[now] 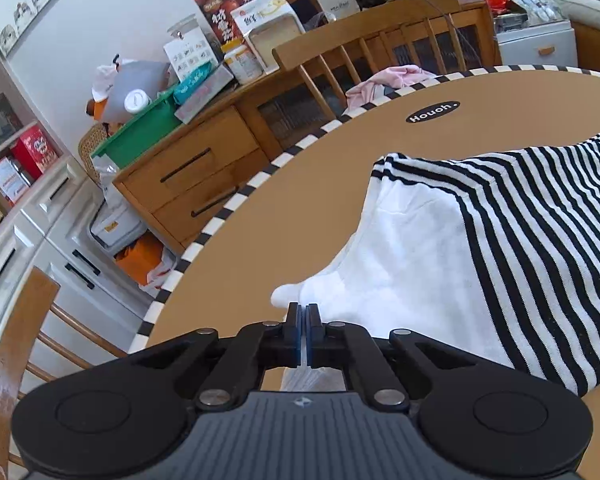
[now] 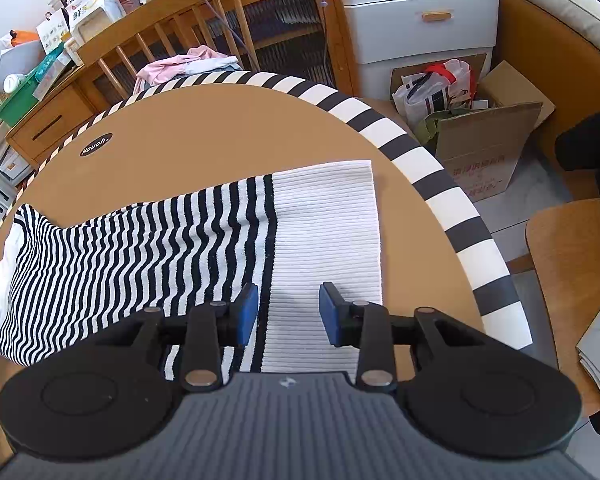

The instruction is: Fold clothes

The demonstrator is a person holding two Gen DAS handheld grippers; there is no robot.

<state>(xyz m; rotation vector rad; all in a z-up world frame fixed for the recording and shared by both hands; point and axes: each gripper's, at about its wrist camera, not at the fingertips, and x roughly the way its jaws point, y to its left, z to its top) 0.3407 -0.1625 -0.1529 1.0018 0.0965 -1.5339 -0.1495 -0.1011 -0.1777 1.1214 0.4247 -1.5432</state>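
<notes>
A black-and-white striped garment [image 2: 140,240] lies spread across the round brown table [image 2: 220,128], its plain white ribbed hem [image 2: 324,232] towards the table's right edge and a white sleeve [image 1: 400,252] at the other end. The left gripper [image 1: 303,320] sits low at the sleeve's tip, its blue pads pressed together with white fabric running between them, so it pinches the sleeve. The right gripper [image 2: 288,312] hovers above the near edge of the hem, jaws spread wide, touching nothing that can be seen.

The left wrist view alone shows the pinched sleeve end and the wooden sideboard [image 1: 204,176] piled with boxes. Only the right wrist view shows the full hem, the white drawer unit [image 2: 420,24] and the cardboard box [image 2: 484,148] on the floor. Both views catch the table's striped rim [image 2: 432,168], the "Houoh." sticker [image 1: 432,112] and pink clothing [image 2: 180,64] on a chair [image 2: 160,44] beyond.
</notes>
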